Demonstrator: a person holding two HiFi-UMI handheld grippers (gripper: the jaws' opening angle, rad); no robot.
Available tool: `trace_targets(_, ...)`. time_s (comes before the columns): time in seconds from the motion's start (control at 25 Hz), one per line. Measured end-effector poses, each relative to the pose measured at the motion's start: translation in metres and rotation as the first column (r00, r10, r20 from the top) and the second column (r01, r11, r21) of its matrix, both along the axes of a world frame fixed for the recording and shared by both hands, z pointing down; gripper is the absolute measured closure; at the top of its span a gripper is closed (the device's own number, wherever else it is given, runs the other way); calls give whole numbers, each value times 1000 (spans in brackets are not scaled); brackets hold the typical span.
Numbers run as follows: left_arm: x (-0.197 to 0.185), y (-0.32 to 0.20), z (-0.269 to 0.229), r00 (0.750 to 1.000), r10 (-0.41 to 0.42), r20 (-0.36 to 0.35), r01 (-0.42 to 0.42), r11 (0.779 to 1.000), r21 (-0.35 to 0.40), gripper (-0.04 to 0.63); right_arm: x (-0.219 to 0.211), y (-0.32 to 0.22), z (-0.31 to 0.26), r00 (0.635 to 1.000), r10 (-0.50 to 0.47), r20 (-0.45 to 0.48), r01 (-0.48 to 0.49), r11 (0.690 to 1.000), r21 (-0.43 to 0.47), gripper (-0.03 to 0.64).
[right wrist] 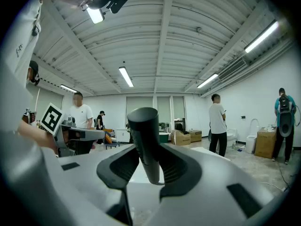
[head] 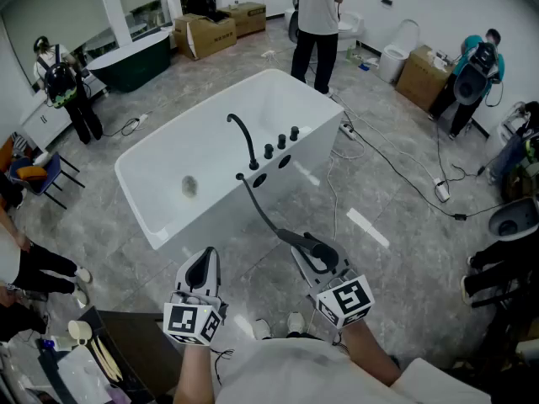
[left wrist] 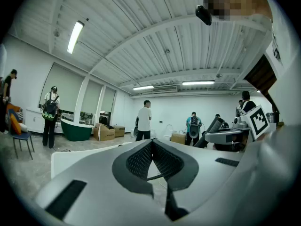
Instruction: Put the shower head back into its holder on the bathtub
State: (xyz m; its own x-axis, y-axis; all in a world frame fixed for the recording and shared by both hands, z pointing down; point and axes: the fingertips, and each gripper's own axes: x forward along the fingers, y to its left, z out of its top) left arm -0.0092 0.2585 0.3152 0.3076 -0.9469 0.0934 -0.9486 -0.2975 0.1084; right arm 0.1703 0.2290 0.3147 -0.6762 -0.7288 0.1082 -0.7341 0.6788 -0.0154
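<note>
The white bathtub (head: 160, 179) stands in the middle of the floor, with a black curved faucet (head: 245, 138) and three black knobs (head: 281, 142) on its near rim. A dark hose (head: 263, 213) runs from a small black fitting (head: 241, 177) on that rim down to the shower head (head: 313, 244). My right gripper (head: 305, 247) is shut on the shower head's dark grey handle (right wrist: 146, 140), which stands upright between the jaws, well short of the tub. My left gripper (head: 202, 264) hovers beside it on the left, shut with nothing in it; its pads (left wrist: 141, 160) meet.
Cables (head: 396, 171) trail over the grey floor to the right of the tub. A person (head: 317, 23) stands just behind the tub, others at both sides. Cardboard boxes (head: 206, 32), a dark green tub (head: 130, 61) and toilets (head: 396, 53) line the back.
</note>
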Motion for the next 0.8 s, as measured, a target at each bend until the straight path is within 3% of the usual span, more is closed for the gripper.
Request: trace_targets(0.8,-24,3,1,998,56,-16,-55,998,11,584,-24,4,-1,999,43,21,-44,999,5,472)
